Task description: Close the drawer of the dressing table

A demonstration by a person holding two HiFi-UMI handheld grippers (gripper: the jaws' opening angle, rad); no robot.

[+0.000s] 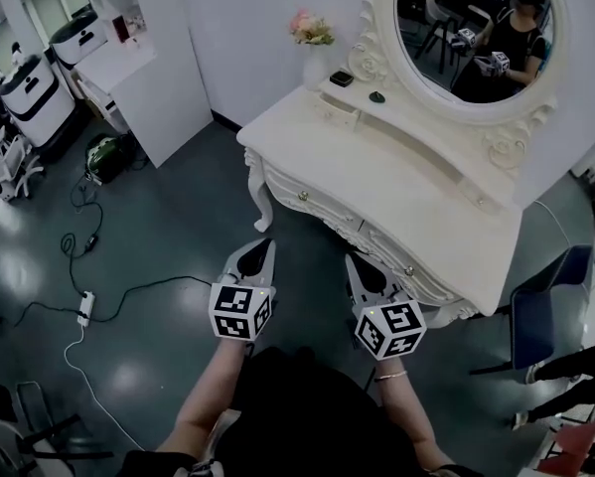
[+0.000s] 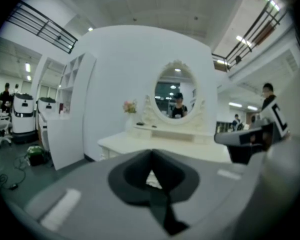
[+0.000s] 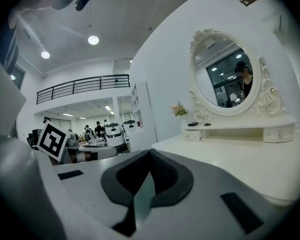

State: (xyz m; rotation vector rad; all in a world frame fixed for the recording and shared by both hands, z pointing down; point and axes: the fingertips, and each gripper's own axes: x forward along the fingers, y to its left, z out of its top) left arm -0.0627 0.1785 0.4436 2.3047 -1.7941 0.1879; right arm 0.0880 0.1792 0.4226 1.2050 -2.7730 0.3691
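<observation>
The white dressing table [image 1: 376,182] with its oval mirror [image 1: 476,28] stands ahead of me. A small drawer [image 1: 338,111] at the left end of the upper shelf sticks out a little; it also shows in the right gripper view as the small drawer [image 3: 194,134]. The wide front drawers, each with a knob [image 1: 303,196], look flush. My left gripper [image 1: 264,244] hangs shut and empty in front of the table's left leg. My right gripper [image 1: 356,262] is shut and empty too, just short of the table's front edge. In their own views the left gripper [image 2: 151,155] and right gripper [image 3: 148,153] show jaws meeting at the tips.
A vase of flowers [image 1: 313,38] and small dark items [image 1: 342,79] sit on the shelf's left end. A white cabinet [image 1: 148,58] stands left of the table. Cables and a power strip [image 1: 85,308] lie on the dark floor. A blue chair [image 1: 540,316] stands at the right.
</observation>
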